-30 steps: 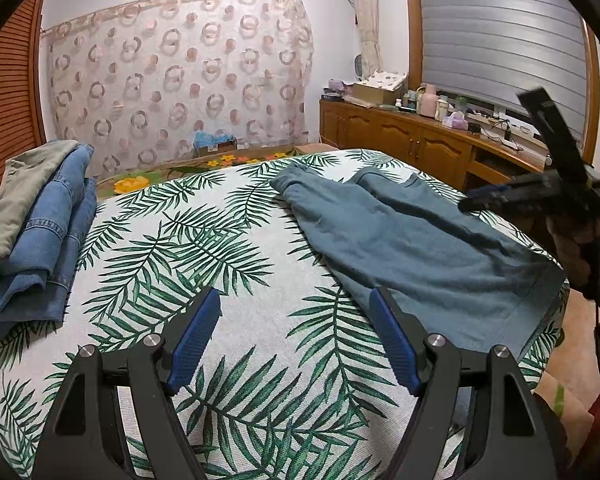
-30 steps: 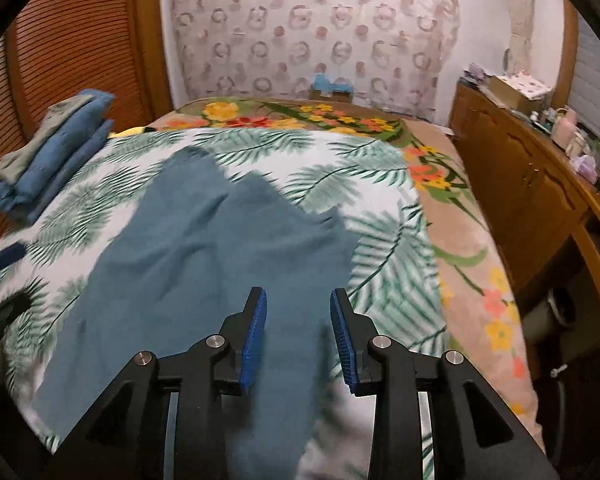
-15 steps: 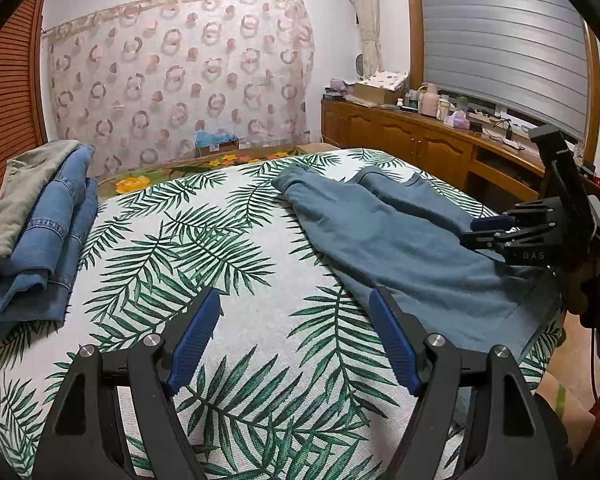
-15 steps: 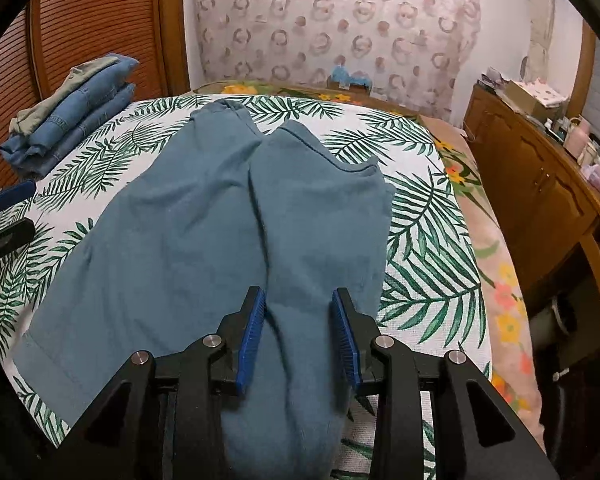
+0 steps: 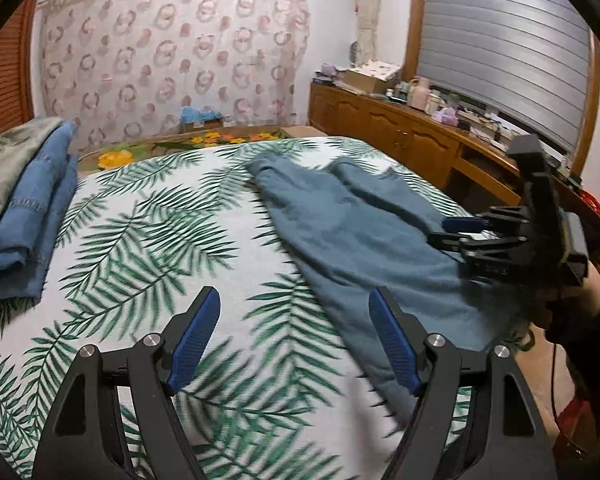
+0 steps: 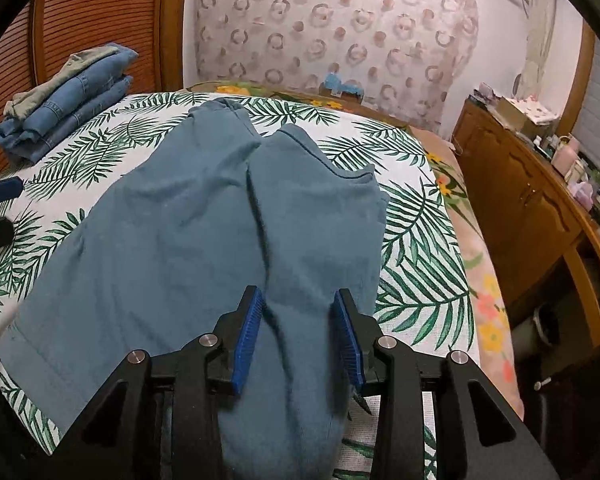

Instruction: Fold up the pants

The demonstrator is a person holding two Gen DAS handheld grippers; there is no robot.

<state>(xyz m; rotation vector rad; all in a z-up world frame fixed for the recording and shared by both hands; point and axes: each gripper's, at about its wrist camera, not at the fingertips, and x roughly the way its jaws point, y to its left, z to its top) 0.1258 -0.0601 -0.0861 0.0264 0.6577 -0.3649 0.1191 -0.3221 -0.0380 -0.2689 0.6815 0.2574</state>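
Teal-blue pants (image 6: pixel 204 232) lie spread flat on the palm-leaf bedspread (image 6: pixel 420 216), the two legs side by side and running away from me. My right gripper (image 6: pixel 299 338) is open, its blue pads astride a fold of the near right part of the pants. In the left wrist view the pants (image 5: pixel 352 224) lie at the right. My left gripper (image 5: pixel 294 344) is open and empty above the bedspread (image 5: pixel 140 240), left of the pants. The right gripper (image 5: pixel 456 230) shows there low over the pants' right edge.
A stack of folded jeans and a grey-green garment (image 5: pixel 16 196) sits at the bed's left side, also in the right wrist view (image 6: pixel 66 96). A wooden cabinet (image 6: pixel 532 208) with bottles and boxes runs along the right wall. A floral blanket (image 6: pixel 480 280) edges the bed.
My right gripper has come down and forward onto the pants, its pads now astride the cloth. My left gripper has shifted slightly, staying open above the bedspread.
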